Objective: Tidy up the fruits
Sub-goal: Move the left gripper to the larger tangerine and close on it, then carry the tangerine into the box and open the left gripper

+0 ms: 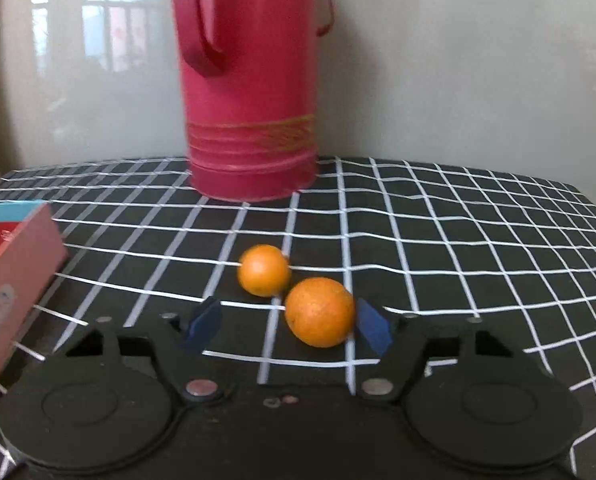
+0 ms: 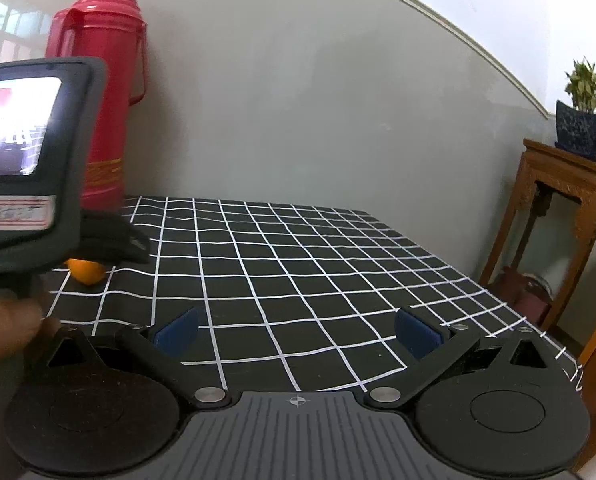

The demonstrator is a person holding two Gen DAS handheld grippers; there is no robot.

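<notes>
Two oranges lie on the black grid tablecloth (image 1: 438, 240) in the left wrist view. The nearer orange (image 1: 319, 312) sits between the blue pads of my left gripper (image 1: 288, 326), close to the right pad (image 1: 372, 330) and apart from the left one. The farther orange (image 1: 263, 270) touches it from behind. The left gripper is open. My right gripper (image 2: 298, 334) is open and empty over the cloth (image 2: 298, 264). One orange (image 2: 86, 271) shows at the left of the right wrist view, partly hidden by the left gripper's body (image 2: 30, 160).
A tall red thermos (image 1: 250, 80) stands at the back of the table by the wall; it also shows in the right wrist view (image 2: 98, 80). A red-and-blue box (image 1: 14, 272) lies at the left. A wooden stand (image 2: 554, 240) with a potted plant (image 2: 582, 120) is off the table's right.
</notes>
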